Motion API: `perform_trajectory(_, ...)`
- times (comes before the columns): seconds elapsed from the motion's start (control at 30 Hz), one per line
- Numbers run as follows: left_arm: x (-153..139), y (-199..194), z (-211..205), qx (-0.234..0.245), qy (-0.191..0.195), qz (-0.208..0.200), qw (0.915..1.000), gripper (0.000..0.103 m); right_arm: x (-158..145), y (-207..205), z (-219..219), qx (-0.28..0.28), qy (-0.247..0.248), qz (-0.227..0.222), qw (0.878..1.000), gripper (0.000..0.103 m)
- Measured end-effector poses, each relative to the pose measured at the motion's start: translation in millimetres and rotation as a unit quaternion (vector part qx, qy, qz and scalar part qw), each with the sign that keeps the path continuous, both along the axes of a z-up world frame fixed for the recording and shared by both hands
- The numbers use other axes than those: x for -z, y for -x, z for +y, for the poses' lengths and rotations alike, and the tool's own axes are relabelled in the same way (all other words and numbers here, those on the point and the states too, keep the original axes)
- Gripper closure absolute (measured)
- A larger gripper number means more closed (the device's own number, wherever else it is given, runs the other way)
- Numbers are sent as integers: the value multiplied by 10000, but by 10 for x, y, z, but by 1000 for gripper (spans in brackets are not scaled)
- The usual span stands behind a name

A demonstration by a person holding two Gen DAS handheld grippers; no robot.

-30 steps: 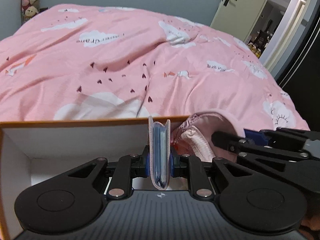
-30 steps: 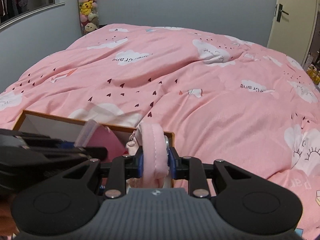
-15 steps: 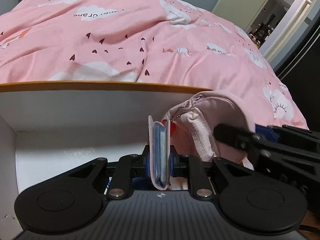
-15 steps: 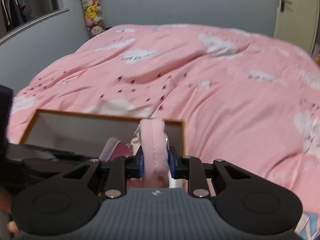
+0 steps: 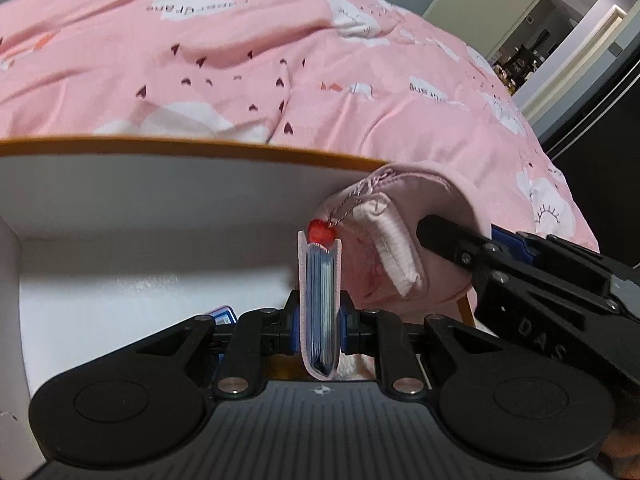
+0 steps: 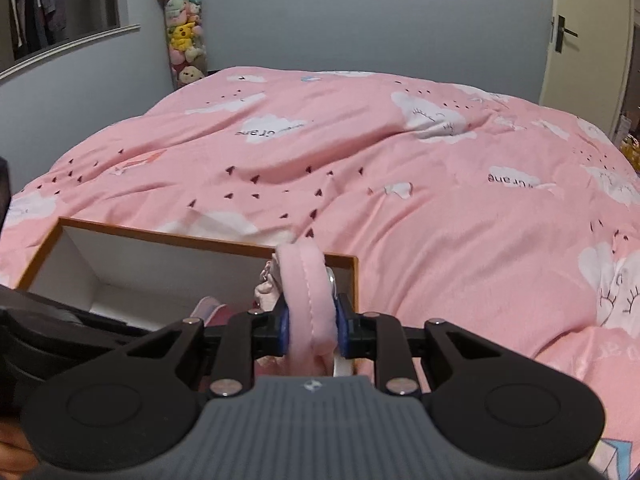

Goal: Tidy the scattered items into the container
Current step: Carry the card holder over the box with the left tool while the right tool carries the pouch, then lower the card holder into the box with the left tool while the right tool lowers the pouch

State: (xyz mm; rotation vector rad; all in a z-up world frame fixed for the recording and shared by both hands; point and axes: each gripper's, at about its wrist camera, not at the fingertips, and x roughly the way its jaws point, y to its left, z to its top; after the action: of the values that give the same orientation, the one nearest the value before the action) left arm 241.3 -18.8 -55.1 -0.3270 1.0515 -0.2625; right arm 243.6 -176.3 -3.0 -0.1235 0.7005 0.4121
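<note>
A slim, soft-covered card holder (image 5: 319, 304) is clamped upright by the left gripper (image 5: 319, 330); a padded pink pouch (image 6: 308, 300) is pinched by the right gripper (image 6: 310, 330), over the white box (image 5: 120, 200).

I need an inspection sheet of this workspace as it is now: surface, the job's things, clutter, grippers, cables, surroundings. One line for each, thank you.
Surface: pink duvet with cloud and heart print covers the bed.
Job's things: open box, white inside with an orange rim, lies on the duvet; card holder and pink pouch are held over it; a blue item lies on the box floor.
Clutter: nothing seen.
Grippers: left gripper shut on the card holder; right gripper shut on the pink pouch.
Cables: nothing seen.
Surroundings: grey wall, plush toys in the corner, door.
</note>
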Motion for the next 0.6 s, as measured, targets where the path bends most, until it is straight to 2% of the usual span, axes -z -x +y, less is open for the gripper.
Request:
perform_trajectory(0.13, -6, 8, 2, -115, -58, -52, 9999, 84, 90, -86, -11, 53, 74, 295, 9995, 79)
perform_trajectory(0.37, -159, 28, 2, -361, -345, -614, 9969, 84, 252, -175, 60, 63, 131, 580, 9982, 79)
perform_trajectory(0.5, -155, -14, -55, -354, -581, -770, 9947, 84, 273, -222, 35, 101, -138, 794, 9967, 78)
perform_trajectory(0.6, -100, -42, -89, -371, -685, -719, 9944, 84, 241, -190, -5, 41, -262, 806, 9964, 74)
